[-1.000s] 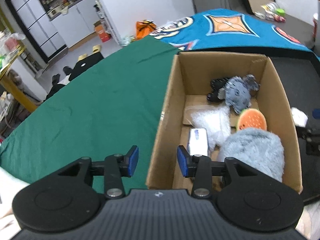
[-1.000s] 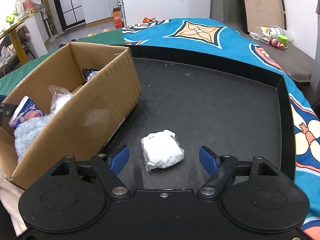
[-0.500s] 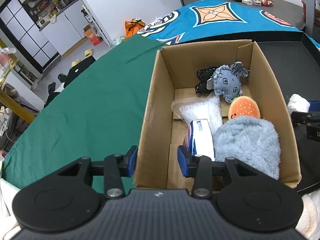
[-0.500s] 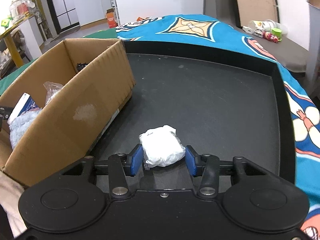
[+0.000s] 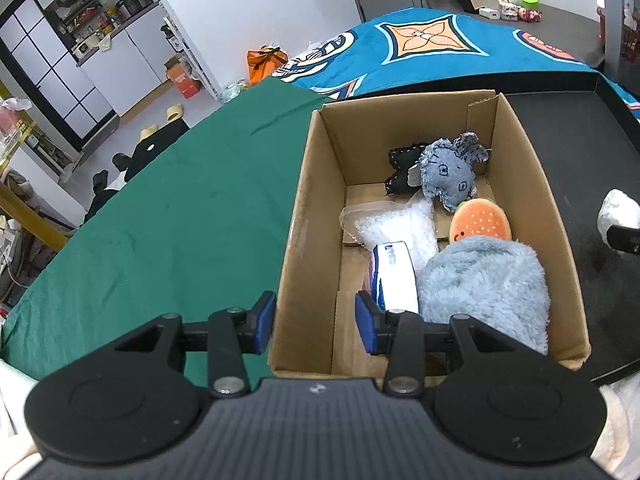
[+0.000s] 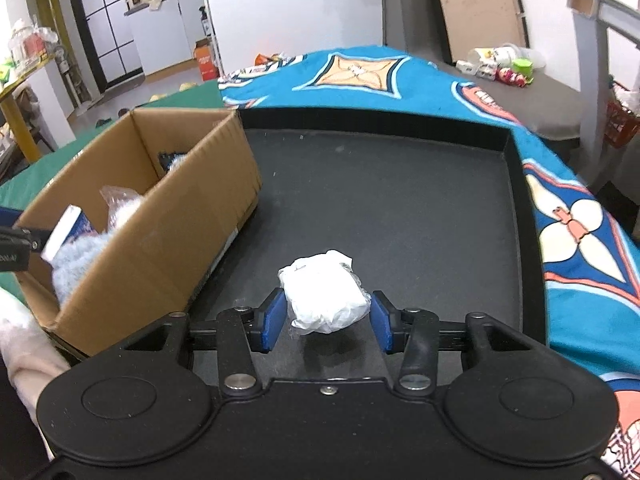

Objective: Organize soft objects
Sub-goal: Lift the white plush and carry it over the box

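My right gripper (image 6: 327, 320) is shut on a white crumpled wrapped bundle (image 6: 324, 292), held just above the black tray (image 6: 400, 208), with its shadow beneath it. The same bundle (image 5: 618, 210) shows at the right edge of the left wrist view. To the left stands the open cardboard box (image 6: 192, 216). My left gripper (image 5: 316, 322) is open and straddles the box's near-left wall (image 5: 316, 200), one finger outside and one inside. In the box lie a grey plush elephant (image 5: 448, 172), an orange burger plush (image 5: 480, 222), a fluffy blue item (image 5: 484, 284), a white-and-blue packet (image 5: 394, 276) and a clear bag (image 5: 400, 228).
The box sits partly on the tray, next to a green cloth (image 5: 180, 220). A blue patterned blanket (image 6: 572, 240) lies around the tray's raised rim (image 6: 516, 168). Bottles and small toys (image 6: 500, 66) stand on a far grey surface. A pale sleeve (image 6: 24, 340) shows at the lower left.
The right jaws closed from wide open onto the white bundle and raised it slightly off the tray. The left gripper rolled a little over the box wall, its jaws unchanged.
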{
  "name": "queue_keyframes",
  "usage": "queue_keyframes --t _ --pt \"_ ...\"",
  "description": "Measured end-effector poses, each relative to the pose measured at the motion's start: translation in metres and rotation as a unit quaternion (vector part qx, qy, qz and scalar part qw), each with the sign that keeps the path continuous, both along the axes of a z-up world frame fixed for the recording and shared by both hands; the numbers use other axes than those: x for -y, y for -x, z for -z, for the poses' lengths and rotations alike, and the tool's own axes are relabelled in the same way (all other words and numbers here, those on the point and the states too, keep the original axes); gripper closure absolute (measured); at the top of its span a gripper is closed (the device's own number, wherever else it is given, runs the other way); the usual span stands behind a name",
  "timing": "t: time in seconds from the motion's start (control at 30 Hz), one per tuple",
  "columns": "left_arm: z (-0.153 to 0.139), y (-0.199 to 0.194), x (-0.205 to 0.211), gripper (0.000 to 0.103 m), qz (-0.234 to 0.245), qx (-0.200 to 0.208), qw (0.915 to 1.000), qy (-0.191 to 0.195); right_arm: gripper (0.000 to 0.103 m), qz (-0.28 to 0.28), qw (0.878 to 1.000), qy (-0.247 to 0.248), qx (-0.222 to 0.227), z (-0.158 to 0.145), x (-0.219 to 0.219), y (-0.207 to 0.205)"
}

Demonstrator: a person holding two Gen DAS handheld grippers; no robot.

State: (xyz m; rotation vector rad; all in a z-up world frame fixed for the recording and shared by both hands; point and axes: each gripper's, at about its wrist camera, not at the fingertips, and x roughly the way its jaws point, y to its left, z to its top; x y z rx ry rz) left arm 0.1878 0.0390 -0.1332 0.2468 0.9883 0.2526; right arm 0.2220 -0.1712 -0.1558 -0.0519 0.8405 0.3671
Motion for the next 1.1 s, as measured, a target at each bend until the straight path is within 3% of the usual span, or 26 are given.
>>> queue_keyframes --t 0.5,1.1 --pt "-0.012 0.012 -0.014 0.061 -0.006 0.034 0.9985 0.042 0.058 0.022 0.999 -0.003 0.038 -0.041 -0.005 0.013" --pt "-0.021 0.021 -0.034 0.062 -0.021 0.064 0.9927 0.100 0.058 0.004 0.997 -0.003 0.079 -0.083 -0.037 0.020"
